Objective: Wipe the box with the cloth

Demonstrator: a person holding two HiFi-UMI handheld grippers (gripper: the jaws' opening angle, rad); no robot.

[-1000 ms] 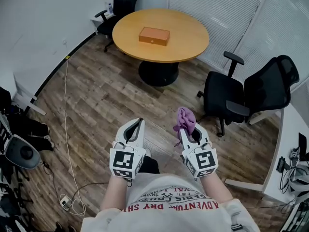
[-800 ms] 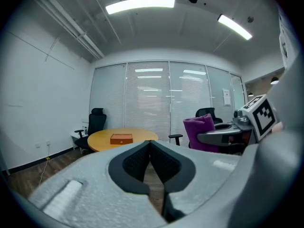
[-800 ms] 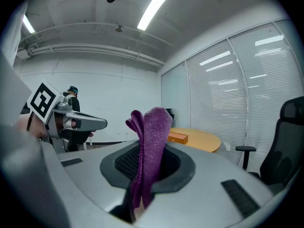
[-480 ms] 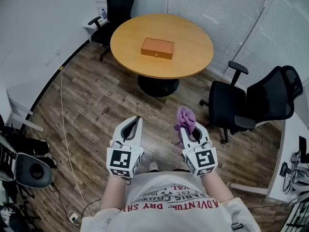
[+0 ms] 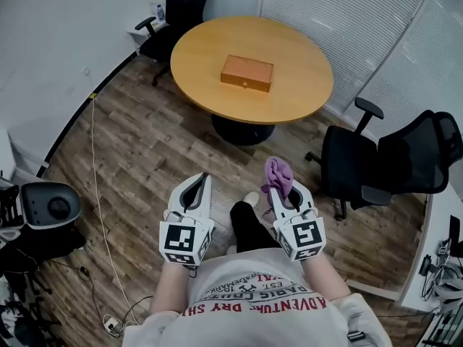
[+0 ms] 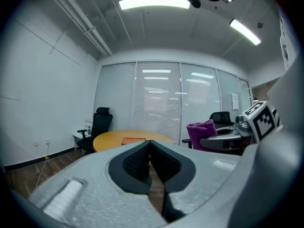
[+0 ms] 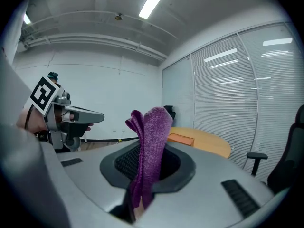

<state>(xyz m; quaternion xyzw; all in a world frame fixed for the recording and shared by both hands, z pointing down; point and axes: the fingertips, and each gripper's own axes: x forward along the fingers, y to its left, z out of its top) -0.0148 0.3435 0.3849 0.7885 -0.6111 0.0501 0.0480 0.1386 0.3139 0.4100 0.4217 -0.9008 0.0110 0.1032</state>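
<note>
An orange box (image 5: 247,73) lies flat near the middle of a round wooden table (image 5: 304,89) far ahead of me. In the right gripper view the box (image 7: 180,138) shows small behind the cloth. My right gripper (image 5: 278,186) is shut on a purple cloth (image 5: 278,175), which sticks up out of the jaws (image 7: 149,146). My left gripper (image 5: 197,189) is shut with nothing in it (image 6: 149,152). Both grippers are held close to my body, well short of the table.
Black office chairs stand at the right (image 5: 387,157) and behind the table (image 5: 181,6). A white cable (image 5: 98,194) runs along the wood floor at the left. Grey equipment (image 5: 47,208) sits at the far left. Window blinds line the back wall.
The table and box have drawn a little closer and shifted right in the head view as I walk forward. A leg now shows between the grippers. Both grippers keep their hold.
</note>
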